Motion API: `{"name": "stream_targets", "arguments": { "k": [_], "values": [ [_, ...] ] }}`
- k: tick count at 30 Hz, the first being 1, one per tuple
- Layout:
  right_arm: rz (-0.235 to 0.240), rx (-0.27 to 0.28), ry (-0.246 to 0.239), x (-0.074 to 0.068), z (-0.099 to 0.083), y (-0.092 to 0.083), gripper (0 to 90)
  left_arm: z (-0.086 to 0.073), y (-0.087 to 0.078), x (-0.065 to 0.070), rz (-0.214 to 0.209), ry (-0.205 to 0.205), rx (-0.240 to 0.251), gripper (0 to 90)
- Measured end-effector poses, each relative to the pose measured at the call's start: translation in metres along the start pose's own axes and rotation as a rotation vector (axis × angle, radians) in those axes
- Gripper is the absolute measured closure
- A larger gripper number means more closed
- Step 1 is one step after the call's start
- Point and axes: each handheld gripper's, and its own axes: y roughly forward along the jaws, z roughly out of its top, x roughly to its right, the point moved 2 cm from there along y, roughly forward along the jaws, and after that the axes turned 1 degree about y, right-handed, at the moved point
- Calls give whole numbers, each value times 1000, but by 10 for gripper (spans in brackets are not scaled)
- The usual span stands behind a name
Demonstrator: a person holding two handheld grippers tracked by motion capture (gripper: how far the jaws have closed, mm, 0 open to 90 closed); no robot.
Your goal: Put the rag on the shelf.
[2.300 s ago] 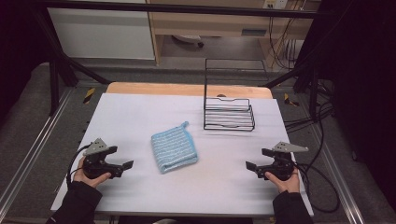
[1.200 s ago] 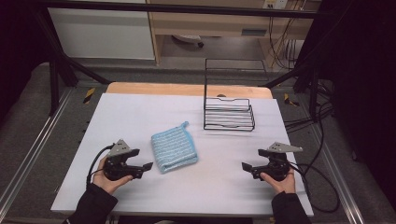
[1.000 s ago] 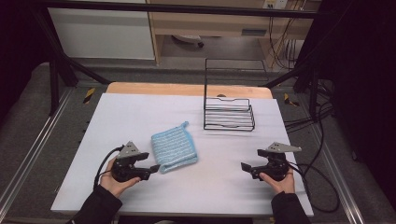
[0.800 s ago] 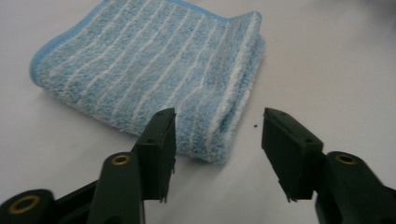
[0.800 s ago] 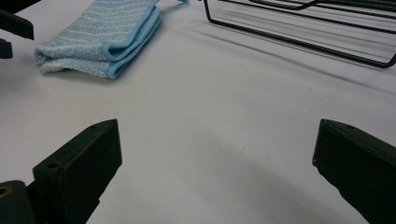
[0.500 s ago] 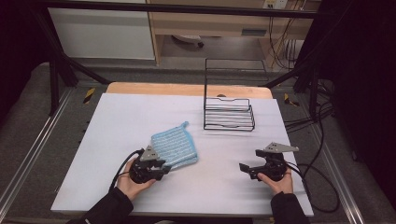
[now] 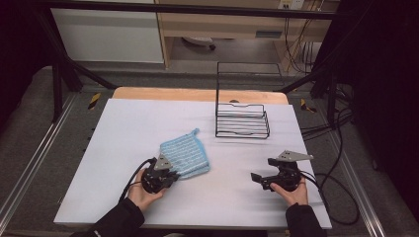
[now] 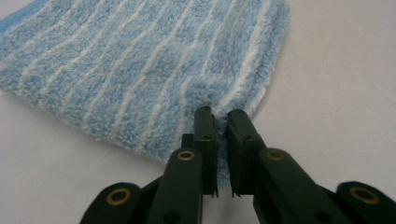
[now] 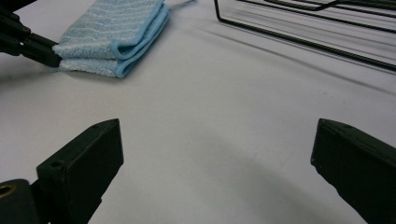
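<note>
Pinching the near corner of the folded blue cloth point(image 7: 185, 157), left gripper point(image 7: 170, 176) has just clamped there; cloth runs toward upper right, centre frame. Right gripper point(image 7: 260, 178) gapes empty, well apart at lower right.

The folded cloth point(image 7: 185, 155) lies near the worktop point(image 7: 123, 128) middle; the wire rack point(image 7: 242, 118) stands behind it, toward the far right corner.

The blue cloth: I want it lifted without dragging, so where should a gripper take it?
By the near edge of the folded blue cloth, coming in low from the person's side: it lies flat, its stacked layers thin enough to pinch. The left gripper pinches there.
</note>
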Motion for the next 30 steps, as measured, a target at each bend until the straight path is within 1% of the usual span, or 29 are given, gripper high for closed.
{"name": "stream_targets", "arguments": {
  "k": [2, 3, 4, 7, 8, 9, 10, 11, 14, 15, 16, 17, 18, 19, 20, 22, 25, 26, 28, 30],
  "values": [
    [11, -5, -20, -5, 2, 2, 54, 1, -2, -1, -5, 4, -2, 865],
    [11, -5, -20, -5, 2, 2, 54, 1, -3, -1, -11, -2, -3, 865],
    [25, 4, -27, -9, 4, 5, 81, 2, -6, -2, -19, -7, 1, 870],
    [40, -2, -39, -14, 7, 9, 93, 5, -14, -3, -49, -21, 17, 873],
    [55, -9, -57, -20, 9, 14, 112, 6, -17, -2, -63, -23, 23, 875],
    [66, -9, -63, -24, 10, 16, 127, 7, -21, -2, -71, -23, 28, 875],
    [66, -9, -63, -24, 10, 16, 127, 9, -24, -1, -82, -24, 35, 875],
    [77, -10, -83, -32, 13, 21, 151, 10, -26, 0, -94, -24, 40, 876],
    [105, -1, -109, -46, 17, 29, 196, 14, -32, 4, -117, -15, 46, 877],
    [105, -1, -109, -46, 17, 29, 196, 15, -33, 5, -126, -12, 45, 877],
    [112, 1, -119, -51, 19, 33, 206, 15, -33, 6, -133, -12, 42, 877],
    [126, -8, -143, -61, 22, 41, 219, 16, -33, 7, -141, -11, 41, 877],
    [133, -11, -156, -66, 22, 46, 224, 16, -33, 8, -151, -17, 41, 877],
    [133, -11, -156, -66, 22, 46, 224, 17, -33, 9, -158, -21, 41, 877],
    [152, -21, -175, -74, 24, 55, 230, 17, -33, 10, -163, -22, 38, 876],
    [157, -36, -203, -81, 24, 64, 233, 18, -33, 11, -168, -26, 43, 876],
    [162, -46, -218, -87, 25, 70, 233, 20, -34, 11, -176, -42, 52, 876],
    [163, -46, -235, -90, 25, 75, 233, 21, -34, 11, -180, -47, 54, 876],
    [164, -46, -238, -91, 26, 76, 233, 21, -33, 11, -183, -50, 51, 876],
    [155, -46, -243, -91, 25, 78, 233, 21, -32, 13, -189, -54, 52, 876]
  ]
}}
